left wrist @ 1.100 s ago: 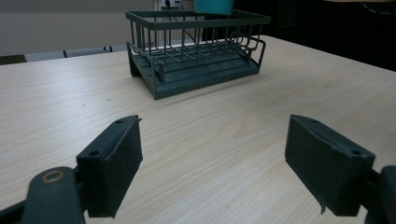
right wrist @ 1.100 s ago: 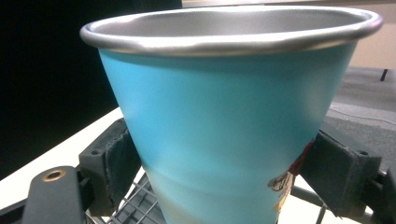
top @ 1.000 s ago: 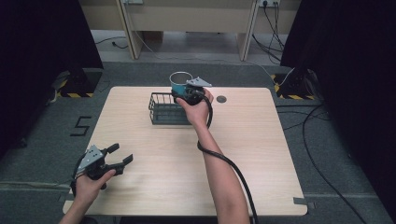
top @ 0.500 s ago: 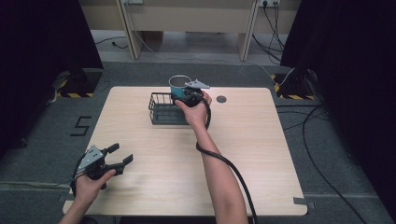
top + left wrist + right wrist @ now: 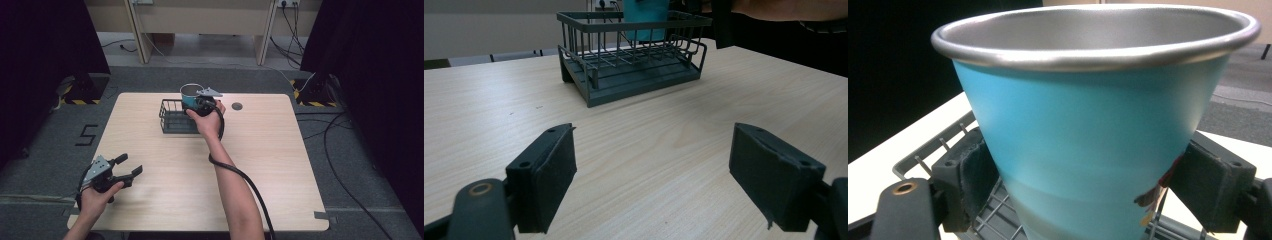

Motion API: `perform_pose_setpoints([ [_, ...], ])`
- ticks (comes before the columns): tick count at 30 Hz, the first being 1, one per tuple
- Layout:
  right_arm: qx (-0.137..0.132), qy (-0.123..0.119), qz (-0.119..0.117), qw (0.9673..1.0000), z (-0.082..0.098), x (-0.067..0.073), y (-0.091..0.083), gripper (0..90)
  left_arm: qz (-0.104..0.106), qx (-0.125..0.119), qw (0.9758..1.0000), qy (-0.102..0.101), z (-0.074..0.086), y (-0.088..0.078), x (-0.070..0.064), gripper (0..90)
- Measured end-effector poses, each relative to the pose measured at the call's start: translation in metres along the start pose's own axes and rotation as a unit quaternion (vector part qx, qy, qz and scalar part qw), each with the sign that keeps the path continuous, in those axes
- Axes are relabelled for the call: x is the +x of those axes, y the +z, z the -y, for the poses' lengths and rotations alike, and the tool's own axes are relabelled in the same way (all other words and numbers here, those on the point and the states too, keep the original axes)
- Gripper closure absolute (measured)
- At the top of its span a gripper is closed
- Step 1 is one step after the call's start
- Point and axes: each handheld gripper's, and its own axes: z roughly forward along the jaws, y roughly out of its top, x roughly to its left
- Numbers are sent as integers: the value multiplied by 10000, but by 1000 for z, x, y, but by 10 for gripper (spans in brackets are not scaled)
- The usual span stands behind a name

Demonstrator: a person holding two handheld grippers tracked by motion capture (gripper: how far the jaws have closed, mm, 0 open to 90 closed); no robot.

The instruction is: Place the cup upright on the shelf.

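With my right tool (image 5: 196,102) clamped on the cup (image 5: 1088,115) above the rack (image 5: 175,117), I'd lower it upright, clear of the wires; left tool (image 5: 127,167) agape, idle on worktop (image 5: 280,165).

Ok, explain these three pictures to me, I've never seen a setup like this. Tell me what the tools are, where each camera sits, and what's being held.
There is no robot here. A person sits at a wooden table and holds a two-jaw hand tool, a gripper, in each hand.

The wide picture is from a camera fixed above, looking down at the table. The other two come from small cameras riding on the grippers, looking along their black jaws.

On the table stands a dark wire rack, and a small dark round spot shows near the far edge.

The right gripper is shut on a blue cup with a metal rim, holding it upright over the rack. The left gripper is open and holds nothing, near the table's near left corner.
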Motion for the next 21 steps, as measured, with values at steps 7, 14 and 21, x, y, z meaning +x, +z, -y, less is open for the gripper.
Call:
perform_pose_setpoints([
  [7,72,4,27,10000,2,-1,0,186,6,7,10000,-6,0,0,0,182],
  [14,212,-28,36,9998,4,0,1,153,11,7,10000,-4,0,0,0,182],
  [21,284,2,68,9996,3,1,-1,144,9,9,10000,-1,0,0,0,182],
])
